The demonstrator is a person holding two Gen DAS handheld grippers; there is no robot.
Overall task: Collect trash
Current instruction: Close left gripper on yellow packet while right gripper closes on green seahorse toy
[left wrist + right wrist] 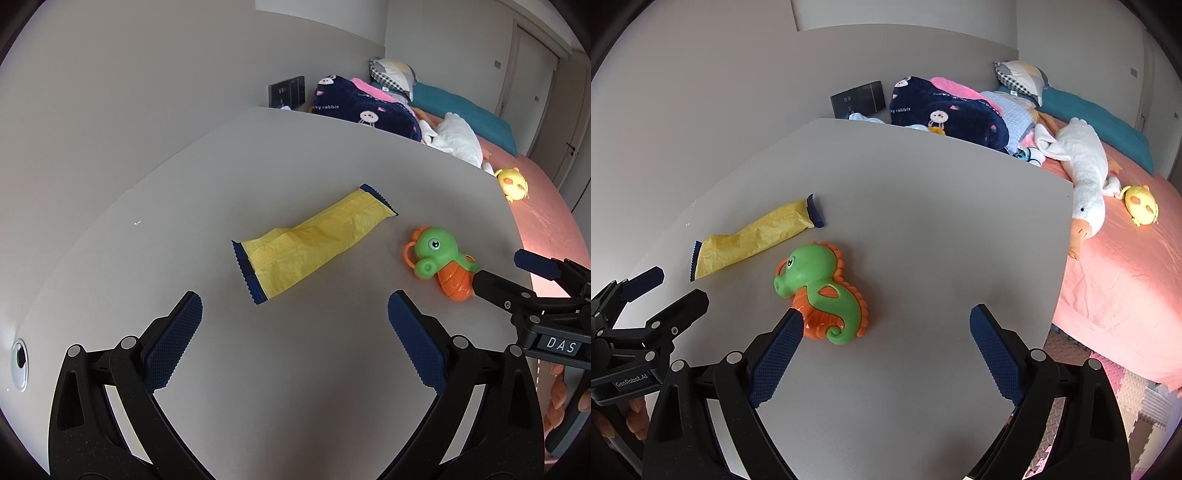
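A crumpled yellow wrapper (pixel 314 240) with dark blue serrated ends lies flat on the white table (pixel 295 155). My left gripper (pixel 295 310) hangs open just short of its near end, nothing between the fingers. The same wrapper (pixel 753 234) shows in the right wrist view at the left. A green and orange seahorse toy (pixel 823 291) lies beside it. My right gripper (pixel 886 325) is open, its left finger close to the toy's tail. The right gripper (pixel 509 273) also enters the left wrist view from the right, its lower finger against the seahorse toy (pixel 443 262).
A bed with a pink cover (pixel 1126 280) stands right of the table, bearing a white goose plush (pixel 1086 173), a yellow chick plush (pixel 1141 208) and a navy blanket (pixel 945 110). A round grommet (pixel 18 363) sits in the table's left side. Foam floor mats (pixel 1115 398) lie below.
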